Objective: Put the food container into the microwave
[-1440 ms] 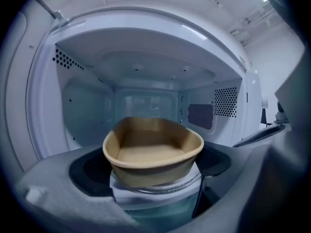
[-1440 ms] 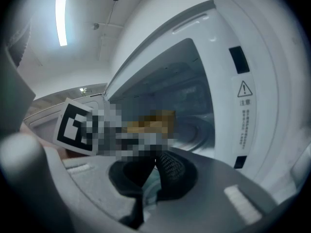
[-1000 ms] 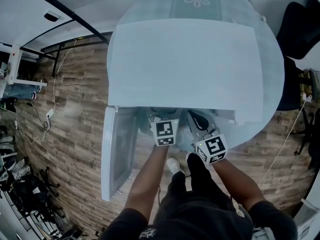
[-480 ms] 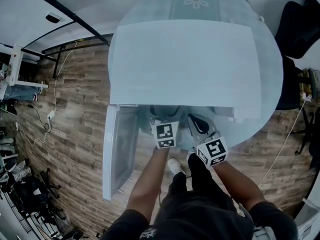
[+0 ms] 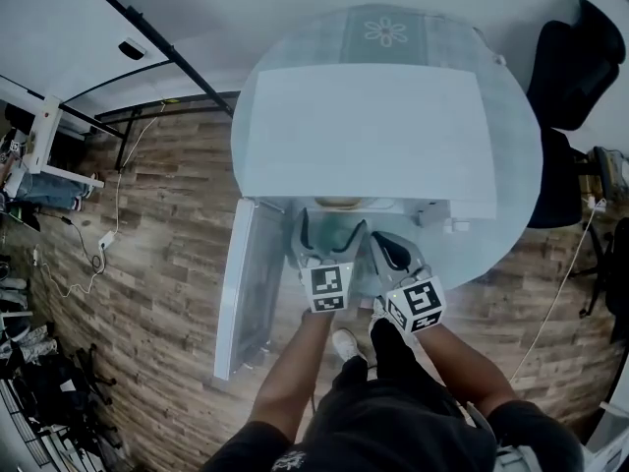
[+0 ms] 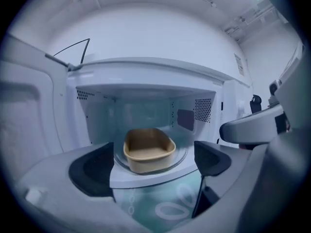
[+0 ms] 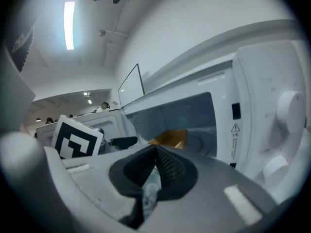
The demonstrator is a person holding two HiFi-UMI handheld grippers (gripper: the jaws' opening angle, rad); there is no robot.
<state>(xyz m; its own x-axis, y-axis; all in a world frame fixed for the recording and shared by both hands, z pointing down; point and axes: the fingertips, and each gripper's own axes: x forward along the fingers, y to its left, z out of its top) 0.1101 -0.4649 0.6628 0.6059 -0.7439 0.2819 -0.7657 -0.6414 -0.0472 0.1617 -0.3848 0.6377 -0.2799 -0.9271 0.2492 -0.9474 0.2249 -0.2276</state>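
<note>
Left gripper (image 6: 151, 164): jaws wide apart, nothing between them. I read it as empty, held just outside the oven mouth.

Straight ahead of it, past the front sill, the food container (image 6: 148, 149) sits inside the microwave (image 6: 146, 67). It is a tan, open-topped tub, upright, resting on the glass turntable (image 6: 183, 155) near the middle of the cavity. It is clear of both jaws, with no contact that I can see.

Right gripper (image 7: 155, 152): pads pressed together at the tips, holding nothing. It hangs just to the right of the left gripper and slightly further back from the opening. From its camera a corner of the container shows ahead and a little left, beyond the closed pads. To its right is the control panel with an upper knob (image 7: 287, 106) and a lower knob (image 7: 273, 169).

The microwave door (image 5: 246, 283) is swung fully open, off to the left of both grippers.

From the head view, the microwave stands on a round table (image 5: 516, 175). A flower-print mat (image 5: 385, 29) lies on the far side behind the oven. A black chair (image 5: 575, 57) is far right, and the wood-plank floor (image 5: 167, 224) is below on the left.
</note>
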